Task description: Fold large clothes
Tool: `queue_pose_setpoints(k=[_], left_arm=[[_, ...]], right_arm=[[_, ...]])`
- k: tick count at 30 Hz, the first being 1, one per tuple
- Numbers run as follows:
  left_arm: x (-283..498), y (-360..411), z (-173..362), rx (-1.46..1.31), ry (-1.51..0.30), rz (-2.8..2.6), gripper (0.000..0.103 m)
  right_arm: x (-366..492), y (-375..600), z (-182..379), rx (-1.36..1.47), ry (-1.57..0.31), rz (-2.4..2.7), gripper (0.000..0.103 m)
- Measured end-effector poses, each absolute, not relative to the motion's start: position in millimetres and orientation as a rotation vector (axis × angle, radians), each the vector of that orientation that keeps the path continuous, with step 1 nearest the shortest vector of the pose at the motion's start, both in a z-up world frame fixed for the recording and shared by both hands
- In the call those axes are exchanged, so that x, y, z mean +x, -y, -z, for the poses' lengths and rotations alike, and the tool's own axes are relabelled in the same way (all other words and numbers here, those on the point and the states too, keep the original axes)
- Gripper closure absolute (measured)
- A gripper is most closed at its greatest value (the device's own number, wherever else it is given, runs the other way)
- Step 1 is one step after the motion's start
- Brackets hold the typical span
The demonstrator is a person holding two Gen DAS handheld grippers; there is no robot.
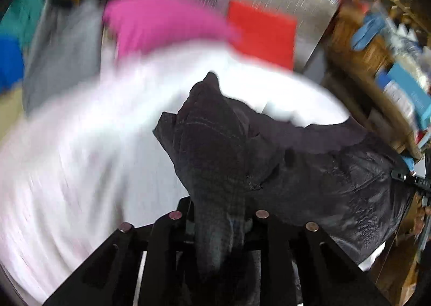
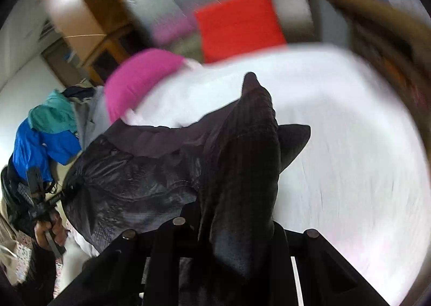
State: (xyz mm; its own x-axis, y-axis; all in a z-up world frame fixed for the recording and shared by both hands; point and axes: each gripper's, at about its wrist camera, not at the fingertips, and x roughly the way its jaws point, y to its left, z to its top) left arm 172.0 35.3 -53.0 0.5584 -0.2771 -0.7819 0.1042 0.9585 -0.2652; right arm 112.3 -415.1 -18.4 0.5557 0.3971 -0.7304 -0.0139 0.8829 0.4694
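A large dark garment point(image 1: 336, 176) of shiny, crinkled cloth is held stretched in the air above a white-covered surface point(image 1: 67, 157). My left gripper point(image 1: 219, 218) is shut on one bunched corner of it, which sticks up between the jaws. My right gripper point(image 2: 242, 225) is shut on another bunched corner point(image 2: 250, 157). The garment point(image 2: 129, 179) spans between the two grippers. The left gripper body and the hand holding it show at the left edge of the right wrist view point(image 2: 40, 203). The background is motion-blurred.
A pink cushion point(image 1: 161, 20) and a red cushion point(image 1: 264, 33) lie at the far side of the white surface point(image 2: 350, 144). A pile of grey, teal and blue clothes point(image 2: 51, 133) sits at the left. Cluttered wooden shelves point(image 1: 377, 58) stand at the right.
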Motion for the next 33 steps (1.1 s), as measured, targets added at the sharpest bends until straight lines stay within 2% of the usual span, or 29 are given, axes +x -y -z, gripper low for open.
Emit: queue_pose_setpoints(k=[1, 2, 3, 4, 7, 11, 12, 14, 20, 21, 22, 23, 24, 26, 32, 33], left_arm=[[172.3, -33.0, 70.1, -0.194, -1.015, 0.205, 0.07], [172.1, -34.0, 97.9, -0.197, -1.068, 0.171, 0.049], [166.2, -39.7, 105.3, -0.228, -1.029, 0.156, 0.041], [161.6, -44.8, 101.9, -0.253, -1.015, 0.147, 0.041], [158.1, -51.4, 75.1, -0.224, -1.043, 0.13, 0.042], [147.0, -49.1, 31.3, -0.067, -0.896, 0.084, 0.041], [147.8, -44.7, 25.4, -0.052, -0.879, 0.088, 0.039], [164.5, -30.2, 25.9, -0.013, -0.883, 0.107, 0.036], [216.6, -2.4, 54.1, 0.08, -0.946, 0.054, 0.036], [224.1, -2.6, 55.8, 0.075, -0.949, 0.041, 0.036], [226.0, -4.5, 58.8, 0.072, -0.951, 0.036, 0.036], [233.2, -4.5, 63.1, 0.076, -0.957, 0.026, 0.036], [237.6, -3.4, 66.2, 0.087, -0.966, 0.015, 0.04], [245.4, -4.7, 81.7, 0.093, -1.008, -0.005, 0.051], [246.7, -5.8, 93.7, 0.072, -1.01, -0.042, 0.05], [245.7, -5.1, 91.7, 0.077, -1.009, -0.048, 0.049]], right_arm=[[108.1, 418.0, 53.8, 0.475, -1.039, -0.221, 0.068], [105.0, 420.2, 80.3, 0.489, -1.093, -0.185, 0.061], [99.0, 424.7, 99.5, 0.52, -1.094, -0.167, 0.038], [90.1, 433.9, 106.1, 0.6, -1.041, -0.173, 0.033], [81.5, 446.3, 93.0, 0.634, -1.003, -0.141, 0.031], [79.0, 455.6, 45.2, 0.546, -0.871, -0.081, 0.03], [89.5, 457.9, 36.2, 0.53, -0.853, -0.088, 0.027], [105.5, 455.2, 32.1, 0.484, -0.854, -0.105, 0.024], [162.1, 441.0, 50.7, 0.355, -0.963, -0.07, 0.024], [164.7, 446.9, 55.1, 0.364, -0.973, -0.073, 0.025], [170.8, 444.8, 57.7, 0.366, -0.978, -0.084, 0.03], [179.2, 439.5, 60.9, 0.353, -0.997, -0.099, 0.043], [184.0, 436.8, 65.3, 0.327, -1.03, -0.095, 0.08], [189.0, 432.6, 72.8, 0.286, -1.056, -0.079, 0.087], [193.7, 432.5, 83.4, 0.277, -1.051, -0.003, 0.086], [191.7, 431.5, 80.9, 0.273, -1.04, 0.018, 0.079]])
